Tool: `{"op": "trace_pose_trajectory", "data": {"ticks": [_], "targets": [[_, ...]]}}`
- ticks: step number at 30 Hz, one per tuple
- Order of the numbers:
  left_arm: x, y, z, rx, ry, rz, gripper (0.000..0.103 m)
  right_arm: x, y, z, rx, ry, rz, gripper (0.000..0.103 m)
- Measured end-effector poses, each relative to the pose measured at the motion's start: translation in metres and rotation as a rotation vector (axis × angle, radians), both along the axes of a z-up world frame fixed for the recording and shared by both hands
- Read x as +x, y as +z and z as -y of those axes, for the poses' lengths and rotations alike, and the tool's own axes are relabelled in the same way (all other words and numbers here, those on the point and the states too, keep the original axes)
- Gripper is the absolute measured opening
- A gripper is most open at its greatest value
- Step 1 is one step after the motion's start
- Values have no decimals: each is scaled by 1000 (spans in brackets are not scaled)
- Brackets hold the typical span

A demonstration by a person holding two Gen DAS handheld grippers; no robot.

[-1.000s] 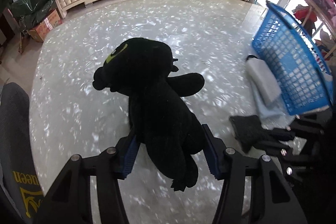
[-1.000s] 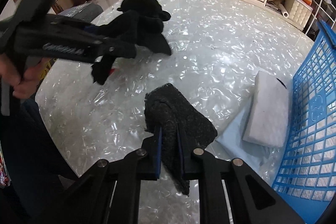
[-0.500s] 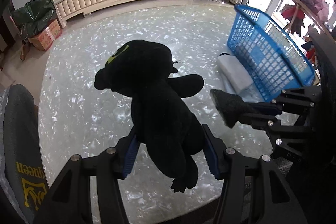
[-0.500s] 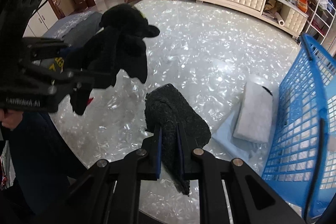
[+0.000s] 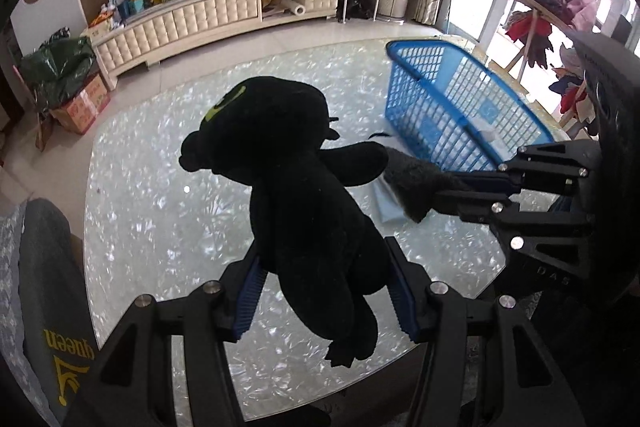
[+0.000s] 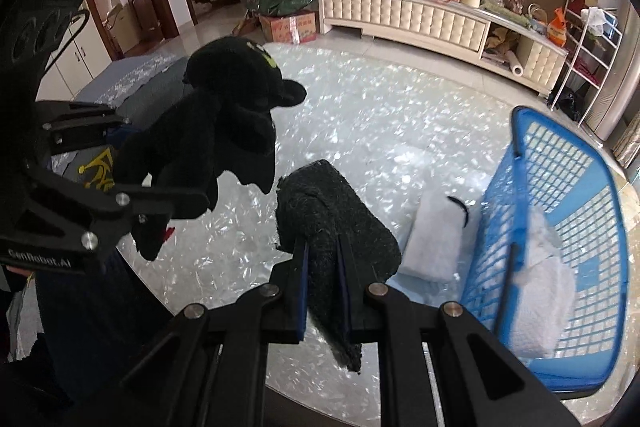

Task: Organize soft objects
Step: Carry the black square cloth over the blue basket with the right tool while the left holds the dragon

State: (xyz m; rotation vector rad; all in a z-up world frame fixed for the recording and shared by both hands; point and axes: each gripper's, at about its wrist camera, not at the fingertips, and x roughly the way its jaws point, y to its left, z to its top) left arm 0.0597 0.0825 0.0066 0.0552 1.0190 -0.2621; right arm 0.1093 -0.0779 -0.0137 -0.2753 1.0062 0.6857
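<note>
Left wrist view
- Left gripper (image 5: 326,291): closed part-way around the lower body of a black plush toy (image 5: 304,195), blue pads pressing its flanks.
- Plush toy position: held in the air above the pearly white tabletop (image 5: 160,219), head pointing away from the camera, feet dangling below the pads.
- Right gripper (image 5: 452,187): enters from the right, pinching a dark fuzzy cloth (image 5: 416,183) that nearly meets the toy's outstretched arm; contact cannot be told.
- Blue basket (image 5: 460,107): stands on the far right of the tabletop, beyond both held items.

Right wrist view
- Right gripper (image 6: 323,291): nearly closed, the dark fuzzy cloth squeezed thin between its pads, with a rolled bulk standing up in front and a tail hanging below.
- Left gripper (image 6: 158,187): seen from the side at left, carrying the plush toy (image 6: 232,119).
- Blue basket (image 6: 520,187): at right, with something white and fluffy (image 6: 540,291) already inside.
- White folded pad (image 6: 434,239): lies on the tabletop against the basket's outer wall, on a pale blue cloth (image 6: 404,283).

Handling judgement
- Plush toy: looks light, squashy and unbreakable; the mid-body hold seems secure, a limb would likely slip.
- Fuzzy cloth: limp and light; a pinch near the middle suits it.
</note>
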Motion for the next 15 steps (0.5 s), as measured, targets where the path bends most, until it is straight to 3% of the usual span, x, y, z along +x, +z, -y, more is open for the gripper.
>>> {"op": "trace_pose_trajectory", "data": {"ticks": [8,15], "targets": [[3,24,24,9,-22,65,54,12,19,22,18,-33,59,11],[17,29,44,24,-51,84,54,16,28,46,30,-84,92,11]]}}
